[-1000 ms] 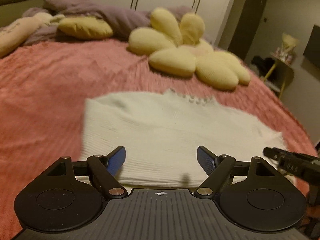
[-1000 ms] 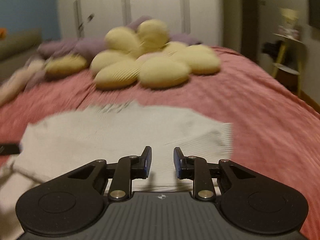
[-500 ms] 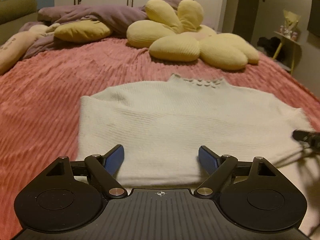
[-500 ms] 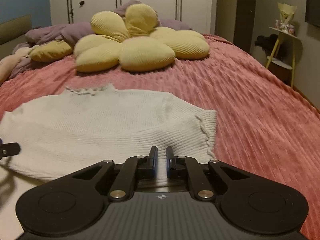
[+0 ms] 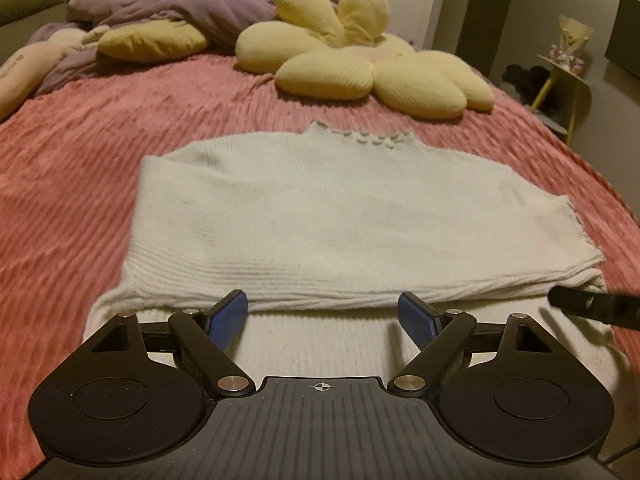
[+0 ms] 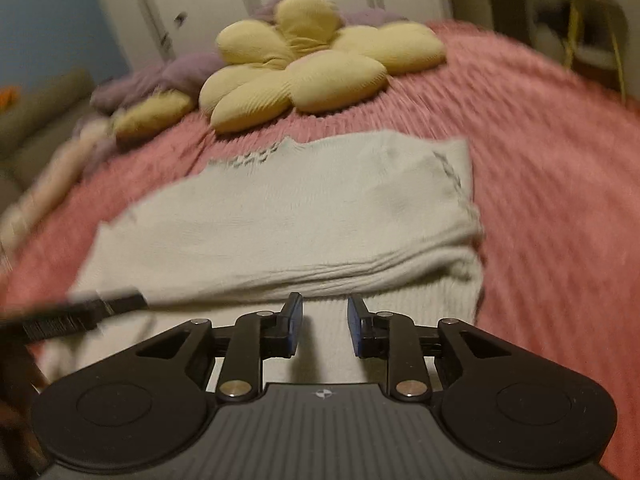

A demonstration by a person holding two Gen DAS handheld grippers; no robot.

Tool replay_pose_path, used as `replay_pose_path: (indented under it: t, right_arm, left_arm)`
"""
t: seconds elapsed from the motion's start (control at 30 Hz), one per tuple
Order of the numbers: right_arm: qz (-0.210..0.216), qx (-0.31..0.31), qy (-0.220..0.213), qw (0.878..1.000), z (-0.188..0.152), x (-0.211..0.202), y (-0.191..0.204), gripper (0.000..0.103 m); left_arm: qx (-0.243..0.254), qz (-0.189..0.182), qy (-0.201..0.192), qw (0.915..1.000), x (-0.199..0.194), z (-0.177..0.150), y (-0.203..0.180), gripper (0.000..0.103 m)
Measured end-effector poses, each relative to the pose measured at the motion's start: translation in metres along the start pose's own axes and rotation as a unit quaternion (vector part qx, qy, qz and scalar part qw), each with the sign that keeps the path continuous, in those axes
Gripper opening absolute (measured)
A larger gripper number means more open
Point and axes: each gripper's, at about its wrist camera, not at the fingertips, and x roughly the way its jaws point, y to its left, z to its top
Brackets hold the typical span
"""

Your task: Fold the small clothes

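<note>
A cream knit sweater lies flat on the pink bedspread, collar away from me, with a folded layer resting over its near part. My left gripper hovers wide open over the near fold edge, nothing between its blue pads. In the right wrist view the same sweater fills the middle. My right gripper sits just over the fold's near edge, its jaws opening a little, with no cloth between them. The tip of the other gripper shows at each view's side.
A yellow flower-shaped cushion and a purple blanket lie at the far end of the bed. A small yellow cushion sits far left. A side table stands beyond the bed's right edge.
Both grippers have drawn back toward the sweater's near edge, so the fold edge now shows. The right jaws closed to a slit and then parted again; the right view has rolled.
</note>
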Motion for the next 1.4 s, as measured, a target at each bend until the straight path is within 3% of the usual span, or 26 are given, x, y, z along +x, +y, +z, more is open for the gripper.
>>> replay_pose_path:
  t: [0.07,0.13,0.23,0.3,0.33,0.47,0.73,0.83,0.93,1.03,1.17,1.27,1.4]
  right_arm:
    - [0.032,0.075,0.000,0.997,0.002,0.001,-0.014,0.037]
    - [0.056,0.143,0.001,0.988,0.004,0.005,-0.028,0.040]
    - [0.060,0.187,0.003,0.980,0.005,0.015,-0.037,0.038]
    - [0.052,0.194,0.002,0.980,0.005,0.022,-0.037,0.028]
    - [0.047,0.189,0.002,0.981,0.005,0.024,-0.036,0.020]
    - [0.029,0.155,-0.009,0.988,0.006,0.031,-0.026,0.015]
    - [-0.011,0.075,-0.026,0.997,0.011,0.037,-0.012,0.017]
    - [-0.010,0.042,-0.013,0.999,0.009,0.020,-0.006,0.021]
    - [-0.001,0.013,-0.027,1.000,0.008,-0.001,0.001,0.022]
    - [-0.006,-0.011,-0.056,0.998,0.015,-0.010,0.010,0.022]
    - [-0.029,-0.065,-0.051,0.996,0.025,0.011,0.030,0.021]
    - [-0.095,-0.141,-0.016,0.985,0.017,0.040,0.040,0.020]
    - [-0.091,-0.186,-0.041,0.978,0.001,0.042,0.033,0.020]
  left_arm:
    - [-0.002,0.000,0.007,1.0000,0.003,-0.001,0.001,0.087]
    - [0.001,0.002,0.008,1.0000,0.004,-0.002,0.000,0.088]
    - [0.004,0.006,0.007,0.9999,0.008,-0.001,-0.003,0.089]
    - [0.006,0.009,0.006,0.9999,0.010,-0.001,-0.005,0.090]
    - [0.009,0.011,0.005,0.9999,0.011,-0.001,-0.006,0.090]
    - [0.026,0.020,-0.005,0.9994,0.016,0.000,-0.010,0.090]
    - [0.032,0.019,0.004,0.9993,0.016,0.002,-0.003,0.092]
    - [0.025,0.003,0.004,0.9997,-0.004,-0.002,0.004,0.092]
    - [0.002,-0.025,-0.009,0.9996,-0.024,-0.001,0.014,0.092]
    - [-0.013,-0.019,-0.026,0.9994,-0.030,0.010,0.021,0.092]
    - [-0.027,0.006,-0.005,0.9996,-0.004,0.022,0.027,0.092]
    - [-0.010,0.037,0.029,0.9989,0.019,0.018,0.026,0.093]
    - [0.012,0.046,0.020,0.9987,0.020,0.013,0.021,0.095]
